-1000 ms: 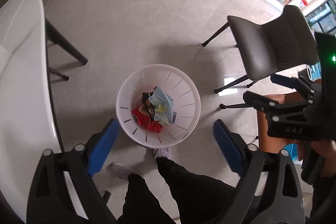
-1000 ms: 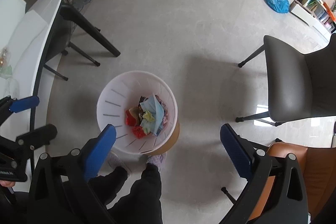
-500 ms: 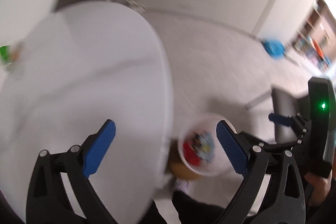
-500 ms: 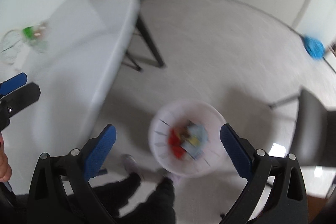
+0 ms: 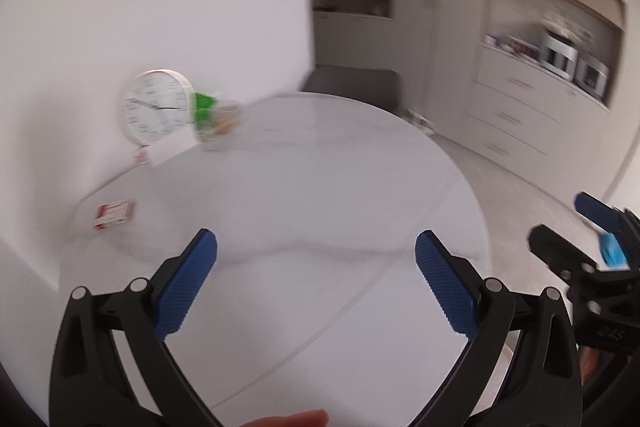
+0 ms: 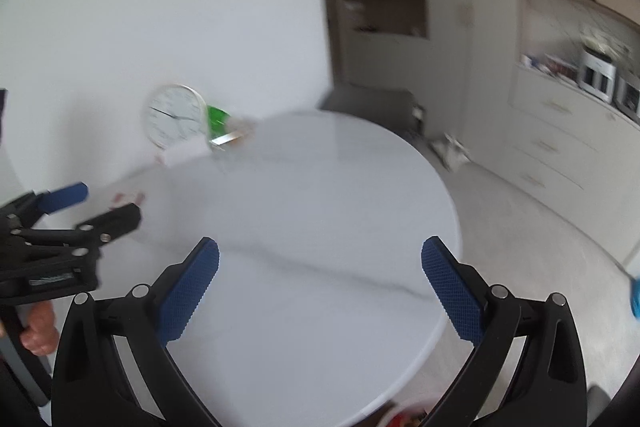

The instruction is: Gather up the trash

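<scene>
The left gripper (image 5: 316,259) fills the lower frame from 8 to 4 o'clock, its jaws spread wide with nothing between the 2 blue pads (image 5: 186,287). Beneath them lies a round white worktop (image 5: 320,195). At 9 o'clock a small red-and-white packet (image 5: 114,214) lies flat on it. At 10 o'clock a white wall clock (image 5: 157,106) leans by the wall, with a blurred green-topped clear item (image 5: 214,121) just beside it. At 3 o'clock the right gripper (image 5: 588,227) juts in, its jaws parted. Blurred drawers (image 5: 520,107) stand at 2 o'clock. A fingertip (image 5: 296,419) shows at 6 o'clock.
</scene>
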`<state>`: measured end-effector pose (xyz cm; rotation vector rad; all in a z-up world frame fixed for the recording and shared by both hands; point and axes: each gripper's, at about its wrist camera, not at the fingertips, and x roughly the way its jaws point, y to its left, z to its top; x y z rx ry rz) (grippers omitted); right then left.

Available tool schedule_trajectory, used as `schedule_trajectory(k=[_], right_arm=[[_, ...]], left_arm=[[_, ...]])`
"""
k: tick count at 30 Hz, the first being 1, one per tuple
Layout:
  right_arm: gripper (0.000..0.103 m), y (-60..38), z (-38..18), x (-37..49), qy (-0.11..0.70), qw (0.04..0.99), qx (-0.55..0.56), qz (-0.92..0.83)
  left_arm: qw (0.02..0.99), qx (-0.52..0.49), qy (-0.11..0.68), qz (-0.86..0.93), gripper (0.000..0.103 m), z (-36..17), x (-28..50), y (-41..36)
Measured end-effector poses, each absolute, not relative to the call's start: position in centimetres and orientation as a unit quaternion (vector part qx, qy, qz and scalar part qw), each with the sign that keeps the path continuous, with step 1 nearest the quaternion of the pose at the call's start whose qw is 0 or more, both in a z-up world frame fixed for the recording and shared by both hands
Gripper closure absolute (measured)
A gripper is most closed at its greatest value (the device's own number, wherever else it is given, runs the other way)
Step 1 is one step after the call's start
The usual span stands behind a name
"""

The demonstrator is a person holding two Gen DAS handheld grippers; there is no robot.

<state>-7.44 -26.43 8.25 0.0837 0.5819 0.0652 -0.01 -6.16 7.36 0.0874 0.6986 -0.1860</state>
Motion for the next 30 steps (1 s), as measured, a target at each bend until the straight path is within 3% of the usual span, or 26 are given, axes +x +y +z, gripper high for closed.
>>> schedule_trajectory(k=[12,30], right_arm=[[0.002,-22.0,7.5,-4.8,0.319,0.945,0.017,0.068],[0.002,-22.0,7.1,-3.8,0.331,0.942,0.012,0.048]], left_arm=[[0.927,-0.004,0.373,-0.044,0.008,5.5,1.8,0.0],[0.921,-0.005,0.384,-0.061,0.008,4.9,1.8,-1.2]])
